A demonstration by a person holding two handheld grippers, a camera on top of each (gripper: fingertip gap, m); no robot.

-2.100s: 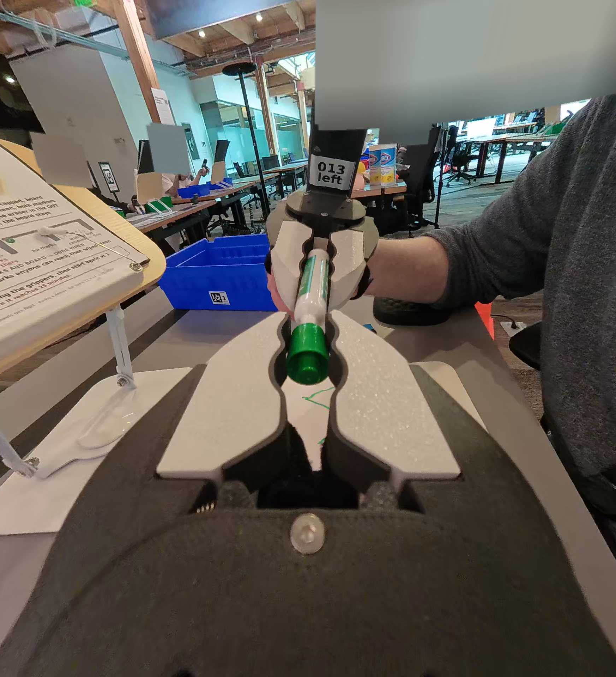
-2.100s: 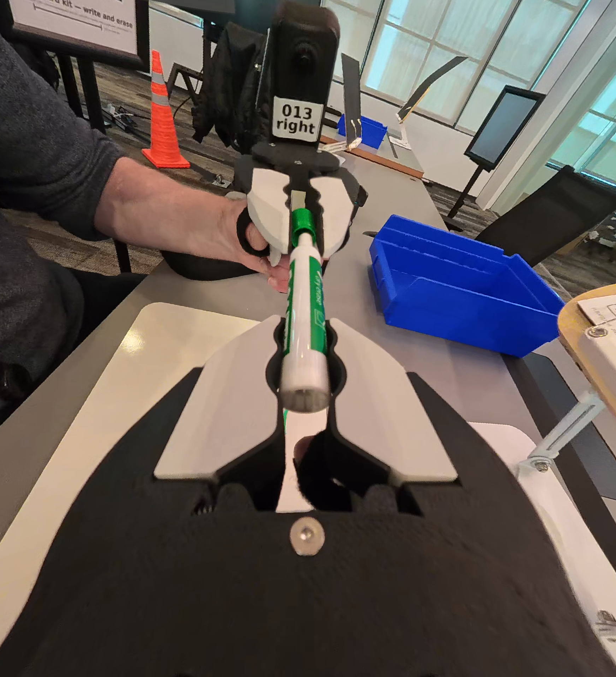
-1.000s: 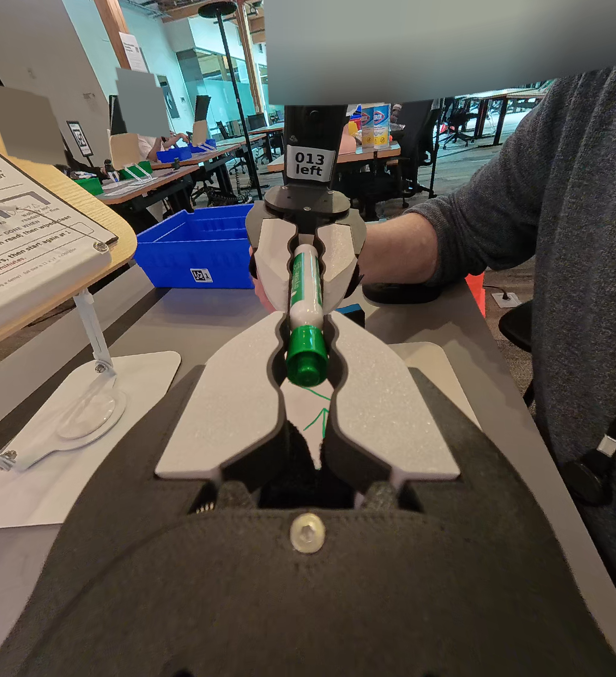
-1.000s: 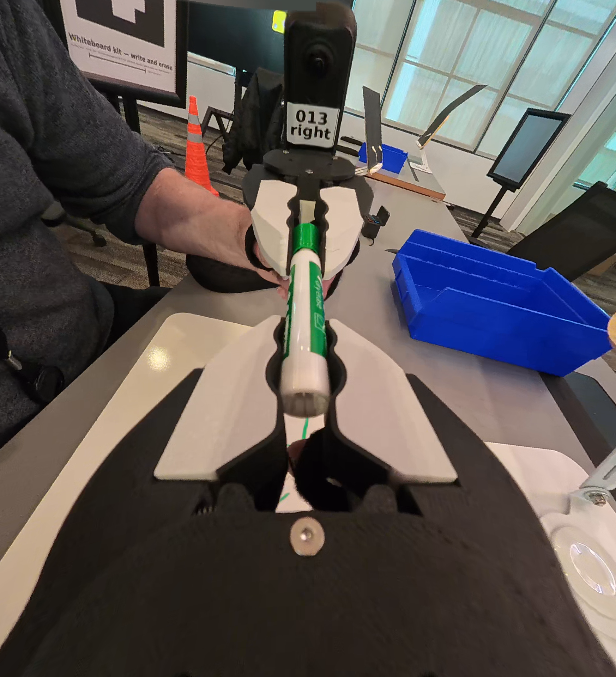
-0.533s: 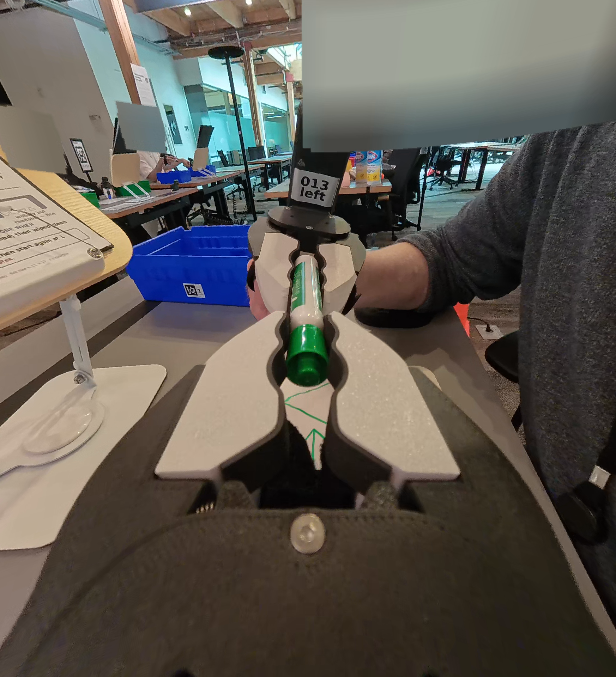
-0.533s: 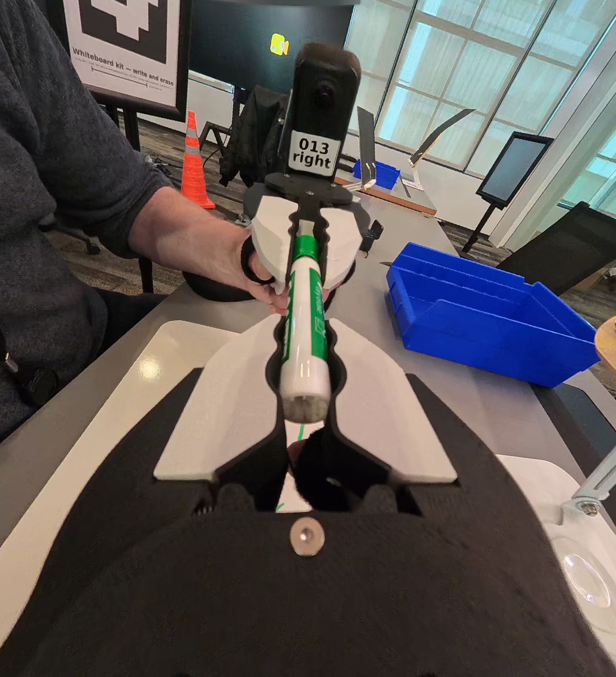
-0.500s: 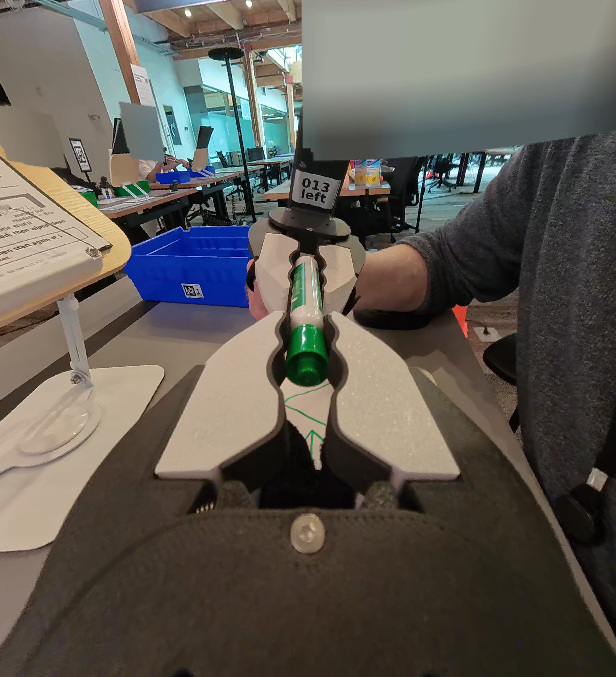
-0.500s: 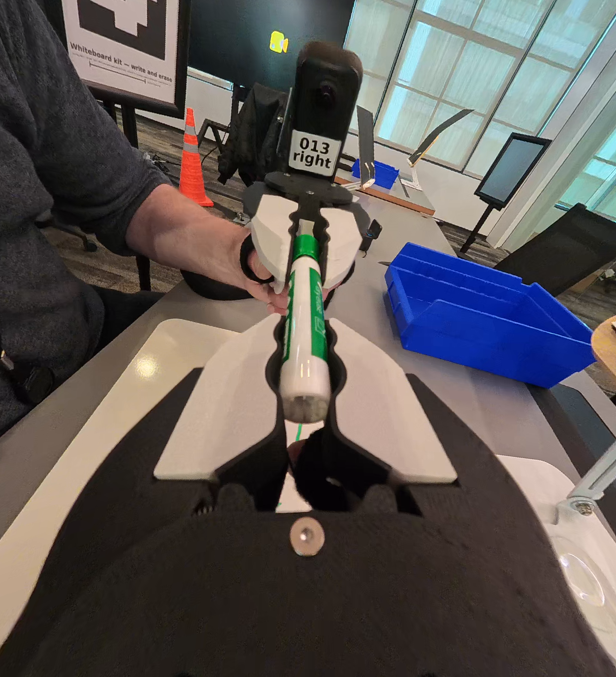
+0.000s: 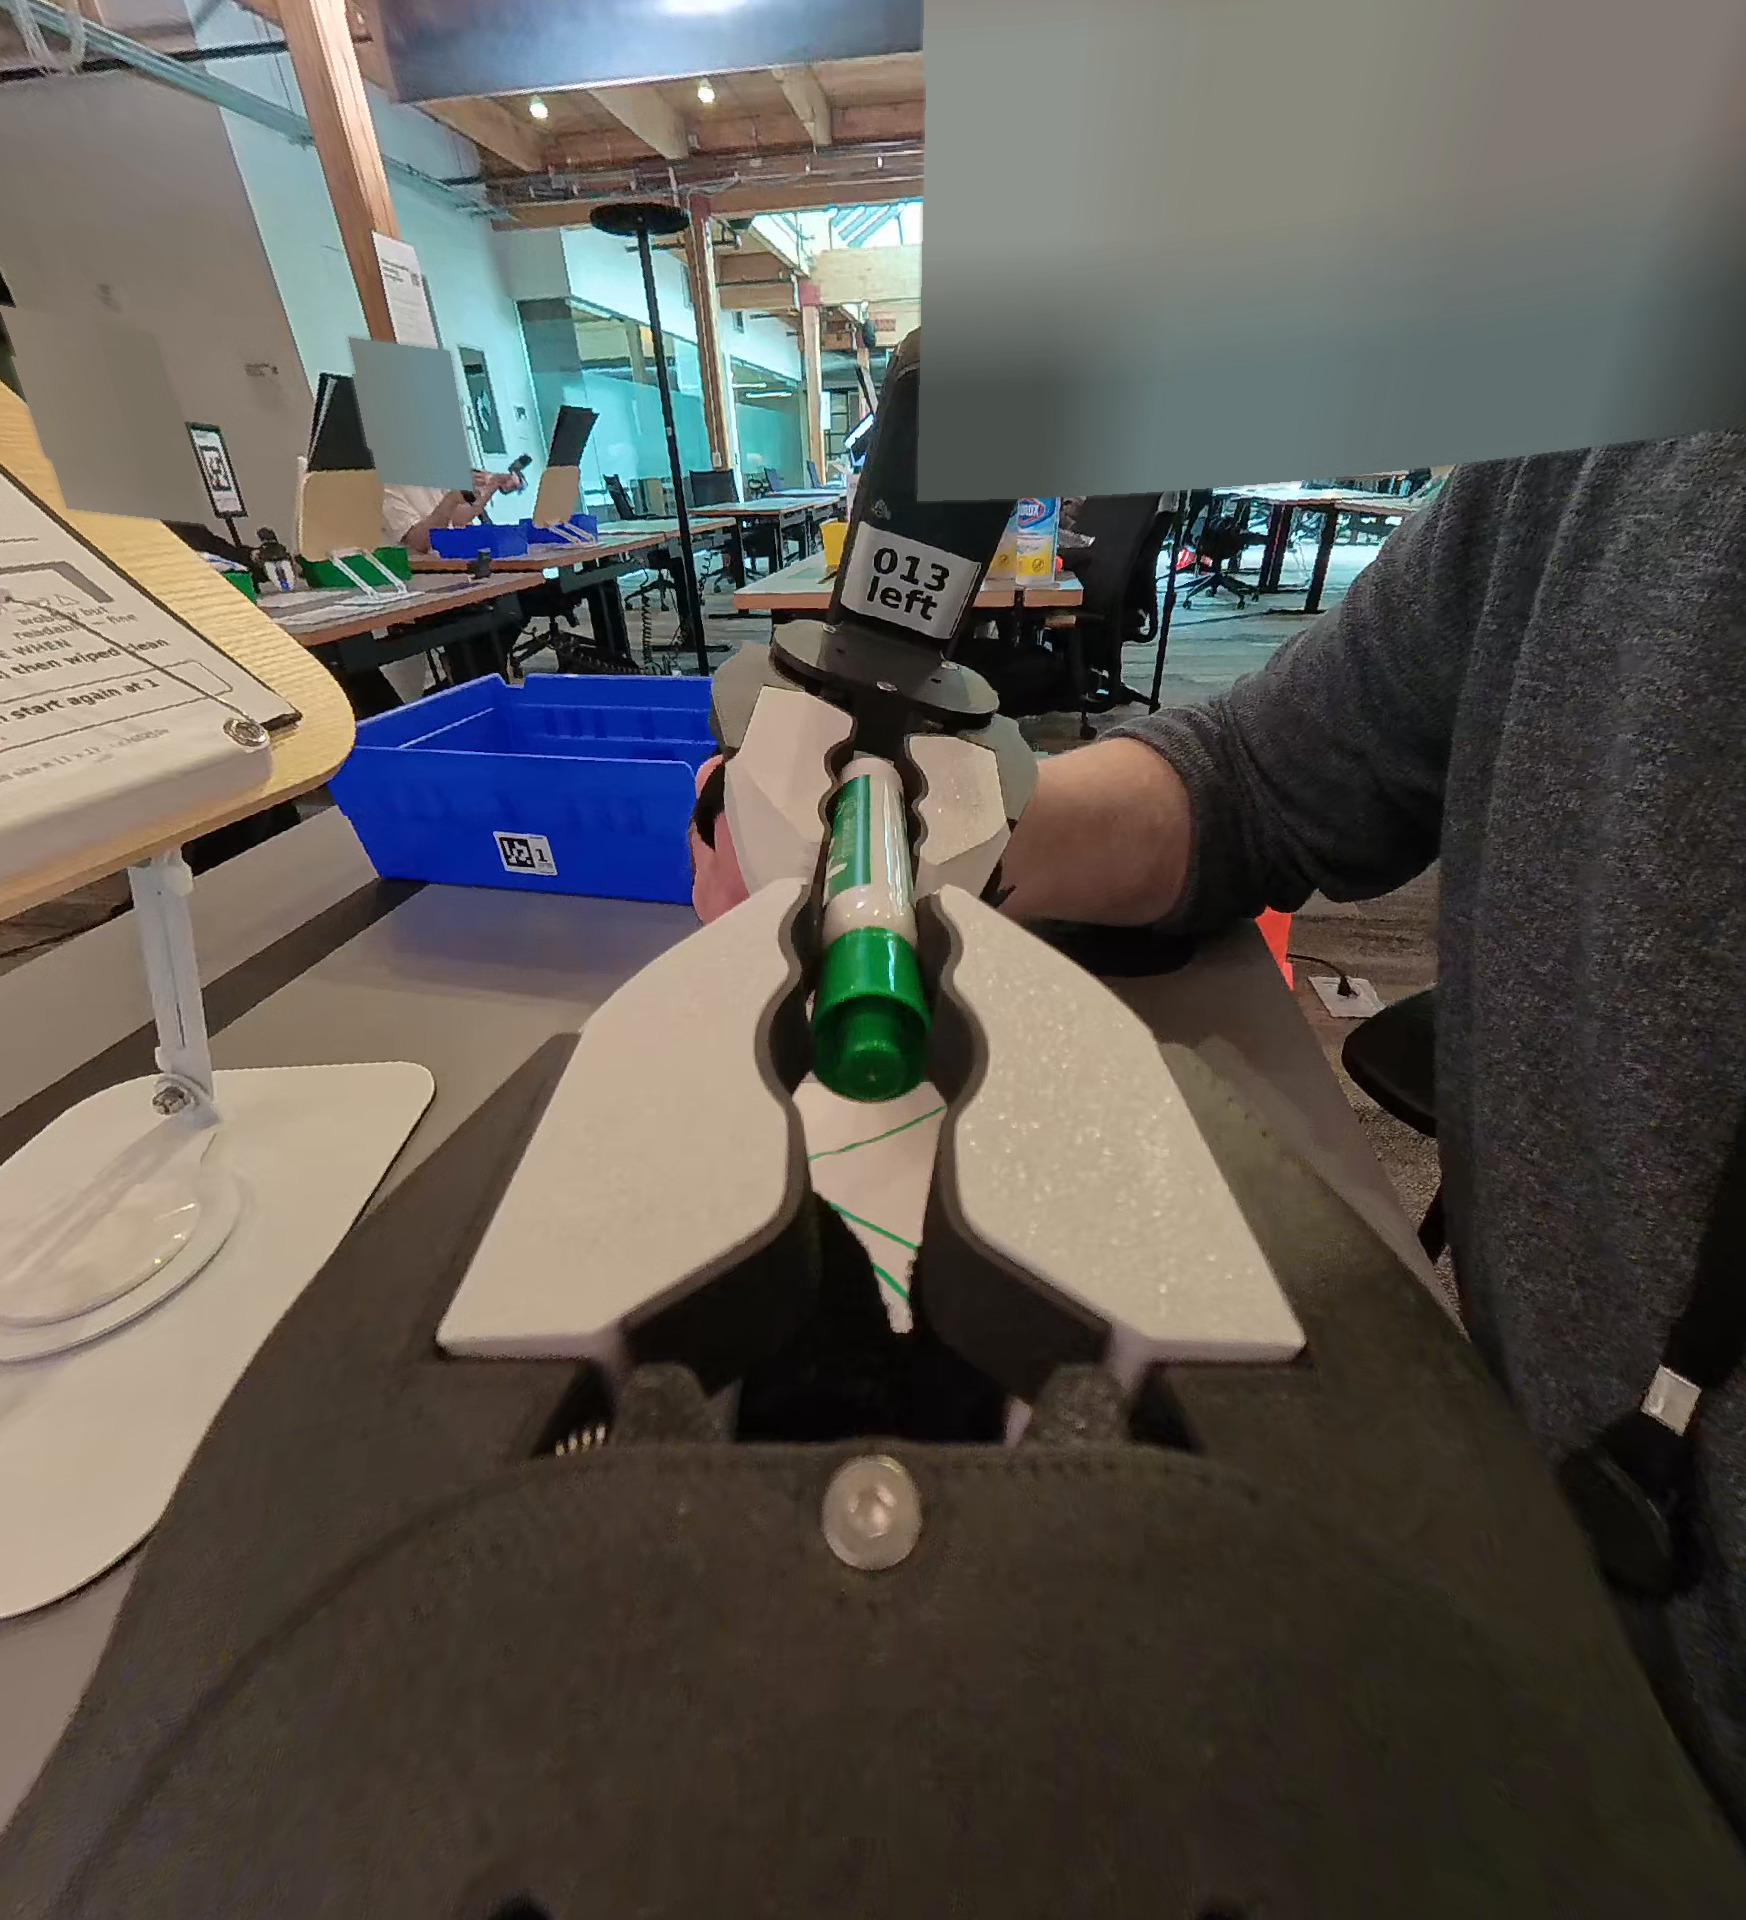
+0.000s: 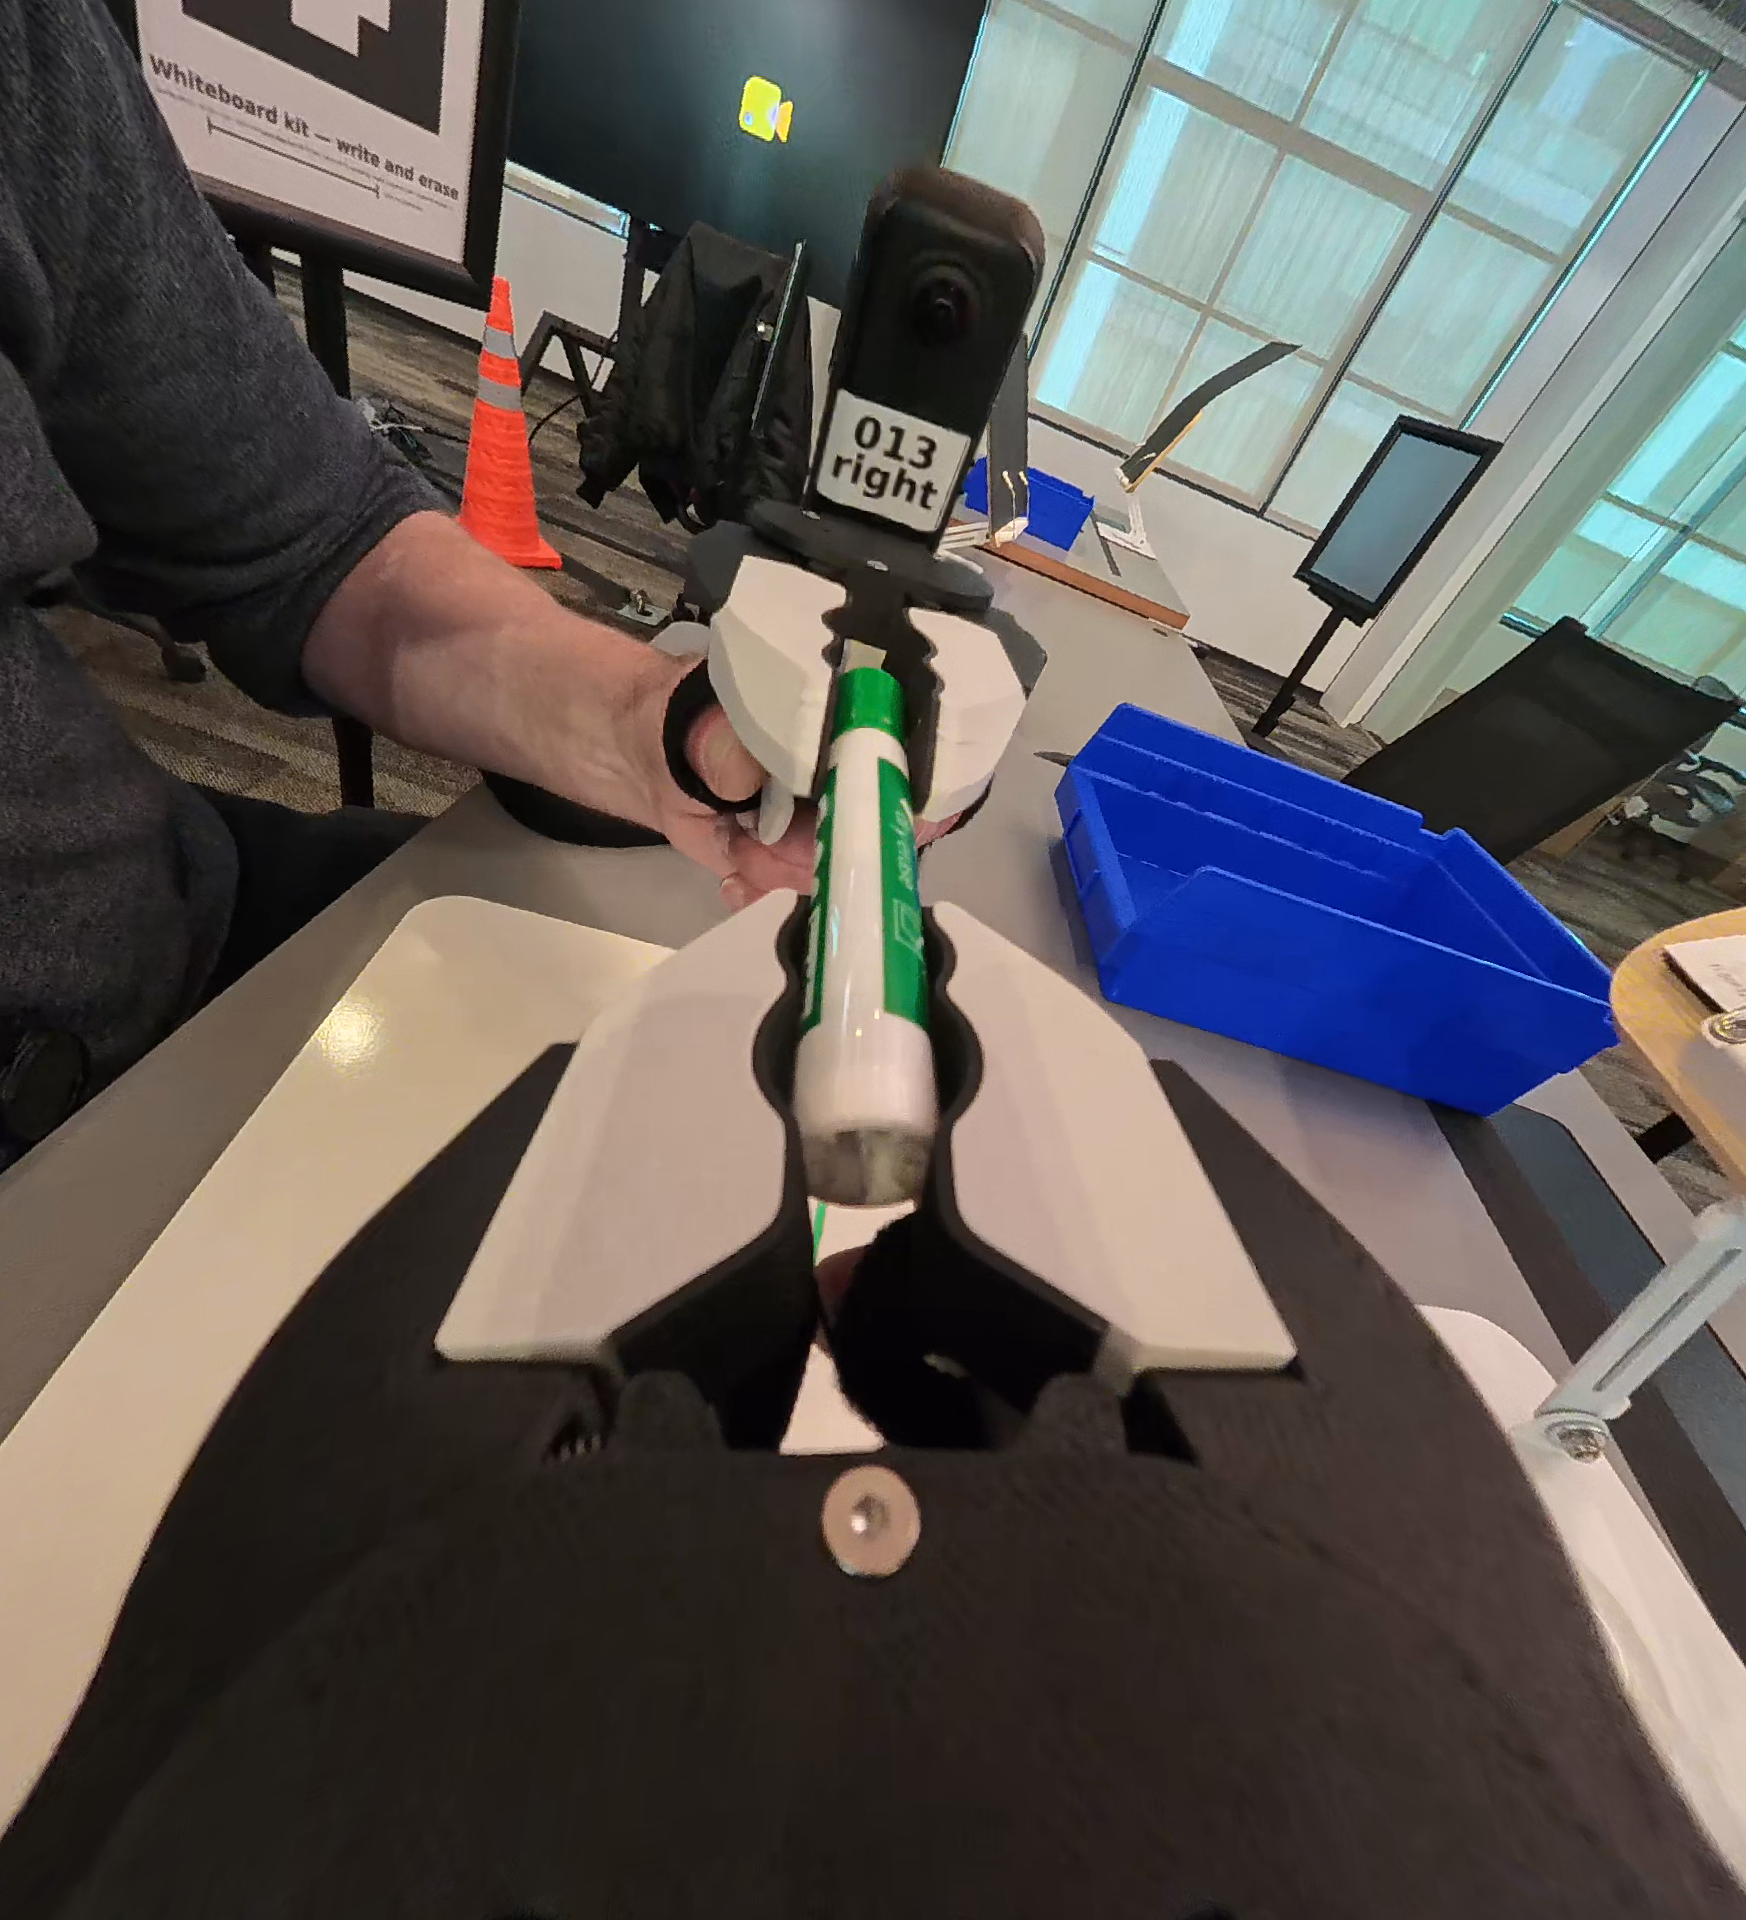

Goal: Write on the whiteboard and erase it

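Observation:
A green and white whiteboard marker (image 9: 864,862) is held level between my two grippers, above the white whiteboard (image 10: 381,1039). My left gripper (image 9: 864,914) is shut on its green cap (image 9: 869,1013). My right gripper (image 10: 864,925) is shut on the white barrel (image 10: 864,1039) near its back end. Each gripper also shows at the marker's far end in the other view, the right one in the left wrist view (image 9: 874,769) and the left one in the right wrist view (image 10: 864,665). The cap sits on the barrel. Green lines (image 9: 874,1143) show on the board between my left fingers.
A blue bin (image 9: 526,779) stands on the grey table beyond the board; it also shows in the right wrist view (image 10: 1316,935). An instruction sheet on a wooden stand (image 9: 69,675) with a white base (image 9: 173,1195) is beside it. The person's forearm (image 9: 1160,810) reaches in. Left tips and right tips are each some 35 cm from the white base (image 9: 173,1195).
Both grippers have stayed shut on the marker and moved together a little over the board. The marker now tilts slightly. The cap has stayed on.

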